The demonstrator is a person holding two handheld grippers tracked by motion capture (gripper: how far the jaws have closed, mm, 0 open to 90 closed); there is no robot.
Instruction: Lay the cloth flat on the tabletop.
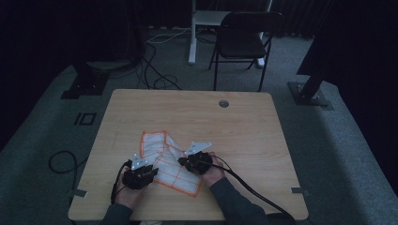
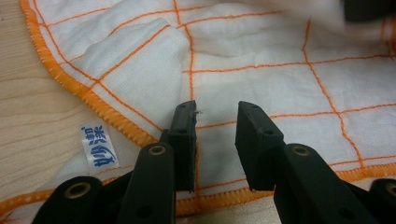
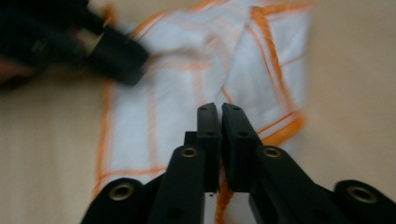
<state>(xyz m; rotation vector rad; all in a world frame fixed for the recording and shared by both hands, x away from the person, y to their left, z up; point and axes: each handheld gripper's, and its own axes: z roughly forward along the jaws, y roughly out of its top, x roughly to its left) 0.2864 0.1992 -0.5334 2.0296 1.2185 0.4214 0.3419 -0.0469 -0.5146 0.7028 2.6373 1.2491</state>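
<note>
We have the cloth (image 1: 171, 164) near the table's (image 1: 244, 126) front edge, half folded and crumpled. Our left gripper (image 2: 215, 126) hovers jaws apart; our right gripper (image 3: 220, 122) is nearly together, empty. Flattening remains.

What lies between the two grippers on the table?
In the high view, the white cloth with orange lines spans the stretch between the left gripper and the right gripper.

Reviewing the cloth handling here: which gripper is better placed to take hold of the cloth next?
Left. The left gripper sits over the cloth near its orange hem, jaws apart and ready to pinch. The right gripper has its jaws nearly together, nothing between them.
</note>
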